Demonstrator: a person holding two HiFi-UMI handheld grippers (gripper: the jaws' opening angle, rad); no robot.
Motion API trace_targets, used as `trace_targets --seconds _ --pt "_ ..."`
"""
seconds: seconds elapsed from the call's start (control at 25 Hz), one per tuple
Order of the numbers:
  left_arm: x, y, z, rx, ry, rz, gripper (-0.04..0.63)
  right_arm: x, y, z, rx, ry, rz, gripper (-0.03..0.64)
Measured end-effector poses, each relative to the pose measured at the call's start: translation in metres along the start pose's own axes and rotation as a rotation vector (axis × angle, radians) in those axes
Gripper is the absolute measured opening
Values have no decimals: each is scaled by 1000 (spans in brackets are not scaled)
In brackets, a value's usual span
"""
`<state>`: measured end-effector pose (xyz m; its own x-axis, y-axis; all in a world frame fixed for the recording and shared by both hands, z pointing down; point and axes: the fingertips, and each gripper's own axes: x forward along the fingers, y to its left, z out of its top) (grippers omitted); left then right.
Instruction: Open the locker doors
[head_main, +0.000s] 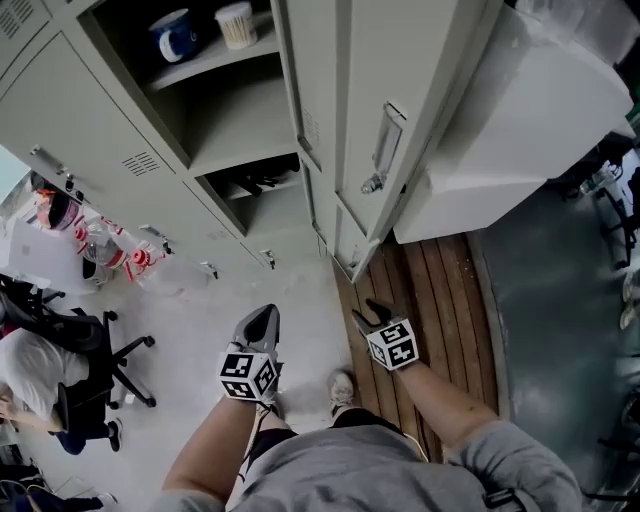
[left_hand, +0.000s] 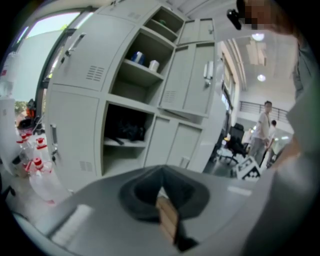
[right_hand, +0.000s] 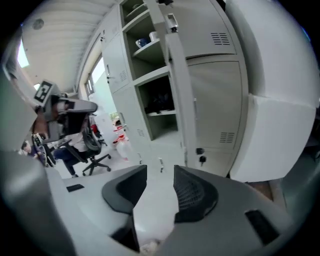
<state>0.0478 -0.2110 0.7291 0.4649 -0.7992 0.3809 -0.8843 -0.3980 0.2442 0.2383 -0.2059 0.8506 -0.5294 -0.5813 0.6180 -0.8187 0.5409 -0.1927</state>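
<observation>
Aiming: closed door left of the open locker — its handle is approached squarely.
Right gripper: spread, empty.
Left gripper: pressed together — opened first.

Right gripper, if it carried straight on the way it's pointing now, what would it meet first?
Probably the pale floor just before the bottom locker doors. Nothing stands between the right gripper's open jaws. Depth is hard to judge.

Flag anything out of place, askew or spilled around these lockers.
A cluster of plastic bottles lies on the floor against the closed lockers, not shelved. Nothing else looks damaged or spilled.
</observation>
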Motion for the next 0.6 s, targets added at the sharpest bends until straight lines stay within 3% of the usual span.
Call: trace_targets --seconds 0.16,0.24,0.6 --pt "-18 16 16 -13 -20 -9 5 -16 96 -7 0 20 194 111" --pt "-29 26 21 -12 -24 -17 5 -15 126 9 -7 4 237 97" --pt "-85 80 41 0 0 -97 3 3 169 106 -49 -79 171 80"
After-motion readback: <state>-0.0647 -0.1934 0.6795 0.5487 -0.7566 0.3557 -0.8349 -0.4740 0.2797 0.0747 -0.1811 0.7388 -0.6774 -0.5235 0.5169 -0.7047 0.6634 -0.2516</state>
